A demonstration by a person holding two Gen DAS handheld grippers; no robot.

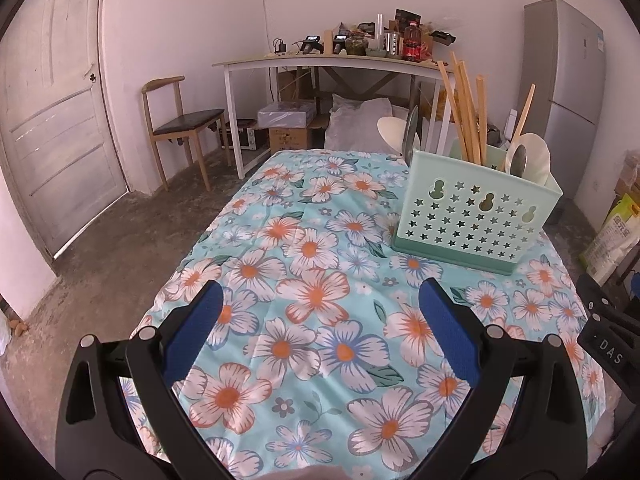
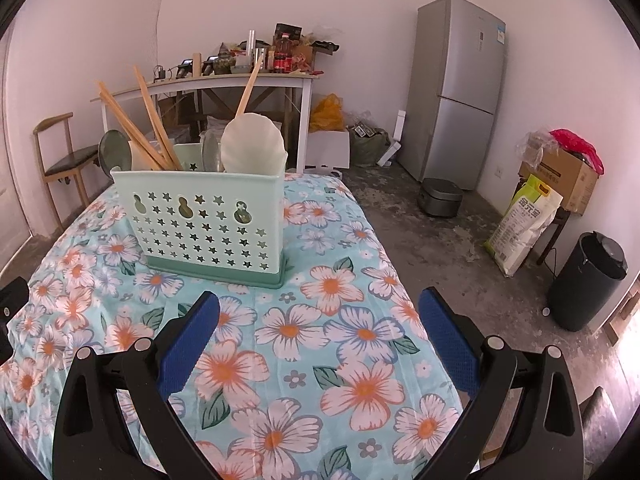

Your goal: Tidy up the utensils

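Table [image 2: 360, 280]: utensil holder [image 2: 208, 228] stands on it, toward the far end.
Holder contents: chopsticks [image 2: 154, 128] at left, spoons [image 2: 252, 148] at right.
Behind table: desk [image 2: 208, 82]; chair [image 2: 64, 152] to its left.
Right wall: refrigerator [image 2: 456, 88].

Utensil lower ends concealed inside holder [image 2: 208, 220]; right claw [image 1: 608, 344] cropped at right frame edge.

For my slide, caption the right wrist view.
Open right gripper hovers over floral tablecloth before mint utensil holder filled with chopsticks and spoons.
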